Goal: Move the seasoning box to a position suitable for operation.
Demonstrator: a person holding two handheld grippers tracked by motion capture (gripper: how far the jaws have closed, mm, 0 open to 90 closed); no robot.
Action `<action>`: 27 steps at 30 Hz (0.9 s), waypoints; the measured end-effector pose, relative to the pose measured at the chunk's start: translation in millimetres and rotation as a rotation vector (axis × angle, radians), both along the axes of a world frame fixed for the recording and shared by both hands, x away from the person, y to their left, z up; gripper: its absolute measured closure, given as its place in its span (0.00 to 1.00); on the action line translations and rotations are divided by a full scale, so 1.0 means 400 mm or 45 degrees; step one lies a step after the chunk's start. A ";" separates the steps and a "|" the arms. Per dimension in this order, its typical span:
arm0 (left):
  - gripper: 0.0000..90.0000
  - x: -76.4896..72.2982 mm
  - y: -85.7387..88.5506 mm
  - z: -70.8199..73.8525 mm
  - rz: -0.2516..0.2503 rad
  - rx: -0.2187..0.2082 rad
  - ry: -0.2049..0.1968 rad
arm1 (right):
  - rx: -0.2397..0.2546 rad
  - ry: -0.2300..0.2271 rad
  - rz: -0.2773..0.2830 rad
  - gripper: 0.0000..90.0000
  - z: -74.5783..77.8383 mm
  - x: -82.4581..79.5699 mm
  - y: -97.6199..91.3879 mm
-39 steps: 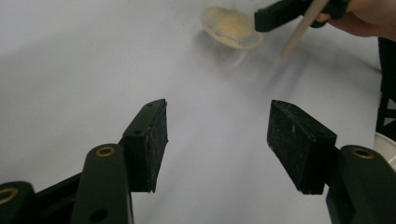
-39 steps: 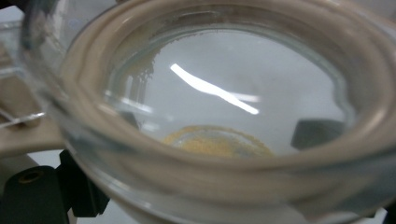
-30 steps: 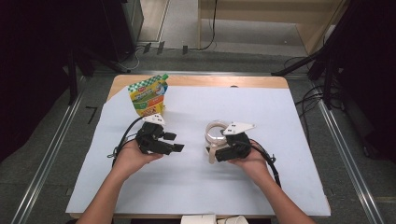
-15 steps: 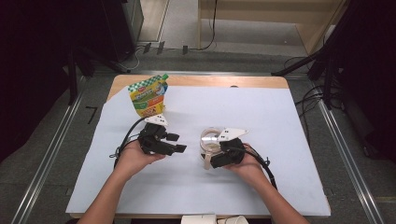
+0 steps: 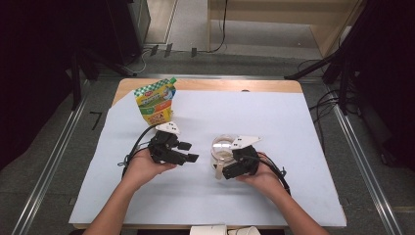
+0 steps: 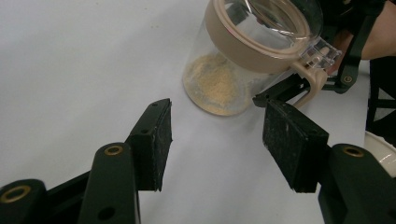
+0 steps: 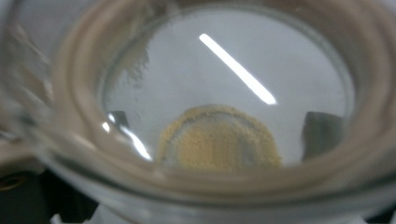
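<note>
Since a second ago: right claw (image 5: 230, 169) and the jar (image 5: 222, 152) it carries have slid a little toward the near edge and tipped; left claw (image 5: 188, 152) has kept its place while its jaws have just been closing slightly, with nothing between them.

Item 1, left claw. Jaws apart and empty, pads bare, aimed toward 3 o'clock at the jar's base, near it but not touching.

Item 2, right claw. Holds the jar from the 5 o'clock side; dark pads show through the glass at either side in the right gripper view, so I judge it clamped on the jar, near the rim and handle.

Item 3, jar. Clear-walled, with a tan collar, a tan handle (image 6: 317, 81) and a clear hinged lid (image 6: 285, 18), at desk centre, slightly to 4 o'clock. Contents: a thin layer of pale tan powder (image 6: 215, 84) on the bottom; otherwise empty. Judged light, rigid, smooth and likely slippery on the wall, possibly breakable. Best holds: collar or handle; the tab at the lid's edge for opening.

Item 4, pouch (image 5: 155, 102). Green and yellow stand-up pack, upright at 11 o'clock on the desk (image 5: 293, 127), well apart from the jar. Judged soft-sided; contents not visible.
</note>
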State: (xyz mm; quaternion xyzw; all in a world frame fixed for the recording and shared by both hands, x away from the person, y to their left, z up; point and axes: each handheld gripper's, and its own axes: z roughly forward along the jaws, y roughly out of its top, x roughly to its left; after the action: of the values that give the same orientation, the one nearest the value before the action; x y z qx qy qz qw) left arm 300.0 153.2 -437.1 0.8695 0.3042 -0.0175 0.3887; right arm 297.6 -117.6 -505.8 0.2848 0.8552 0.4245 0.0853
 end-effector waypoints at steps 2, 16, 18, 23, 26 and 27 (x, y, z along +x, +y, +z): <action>0.48 -0.002 -0.003 -0.001 -0.005 0.004 -0.004 | -0.033 -0.001 0.009 0.04 -0.011 0.003 -0.007; 0.58 -0.004 -0.013 0.002 -0.007 -0.055 0.053 | -0.025 -0.034 -0.017 0.28 0.052 -0.042 -0.124; 0.65 -0.004 -0.020 0.004 -0.012 -0.066 0.067 | -0.030 -0.058 -0.018 0.51 0.072 -0.060 -0.148; 0.83 -0.009 -0.038 0.004 -0.079 -0.094 0.064 | 0.072 -0.065 -0.052 0.65 0.115 -0.092 -0.170; 0.93 -0.017 -0.049 0.003 -0.119 -0.093 0.049 | 0.109 -0.085 -0.083 0.79 0.135 -0.103 -0.166; 0.95 -0.018 -0.051 0.002 -0.125 -0.085 0.049 | 0.126 -0.082 -0.095 0.81 0.141 -0.106 -0.163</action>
State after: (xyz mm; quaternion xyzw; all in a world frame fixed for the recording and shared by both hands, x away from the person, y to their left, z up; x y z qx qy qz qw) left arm 292.9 132.7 -436.1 0.8694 0.2677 -0.0635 0.4104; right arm 255.2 -182.9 -449.3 0.3065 0.8187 0.4718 0.1144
